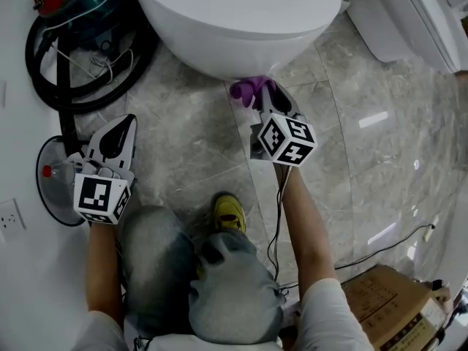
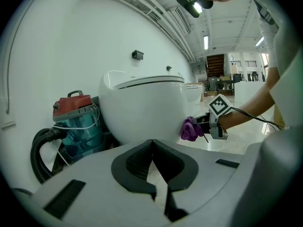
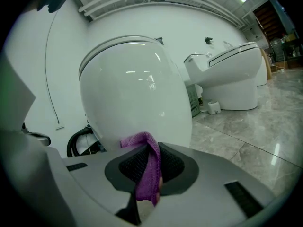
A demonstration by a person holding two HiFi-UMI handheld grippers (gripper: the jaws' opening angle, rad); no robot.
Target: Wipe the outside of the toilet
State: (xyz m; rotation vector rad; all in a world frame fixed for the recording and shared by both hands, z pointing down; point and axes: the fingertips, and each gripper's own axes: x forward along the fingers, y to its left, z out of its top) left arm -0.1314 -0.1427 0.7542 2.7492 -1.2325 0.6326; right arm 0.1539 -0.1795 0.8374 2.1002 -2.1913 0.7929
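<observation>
Pressing purple knitted cloth (image 1: 246, 90) to lower front of glossy white toilet bowl (image 1: 234, 20), R gripper (image 1: 265, 98) clamps it. L gripper (image 1: 118, 129) hangs well apart, jaws together w/ nothing between.

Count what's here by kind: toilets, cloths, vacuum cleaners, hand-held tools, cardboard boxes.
Toilets: 2, near toilet and far toilet
Cloths: 1, purple cloth
Vacuum cleaners: 1, vacuum cleaner
Tools: 2, left tool and right tool
Cardboard boxes: 1, cardboard box
Total: 7
</observation>
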